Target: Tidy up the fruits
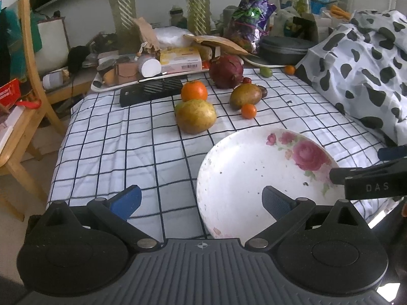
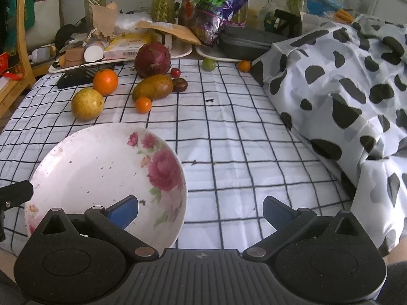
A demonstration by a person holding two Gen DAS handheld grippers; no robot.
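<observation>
Both grippers' fingers spread wide, gripping nothing, over the flowered plate [image 1: 244, 178].
Fruits, the yellow pomelo [image 1: 195, 117] nearest, lie well beyond the left gripper [image 1: 202, 200] and right gripper [image 2: 201, 209] on the checked tabletop [image 1: 122, 147], clutter behind.

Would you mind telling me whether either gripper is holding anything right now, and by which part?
Nothing is held: the left gripper and right gripper are both open above the white floral plate.
</observation>
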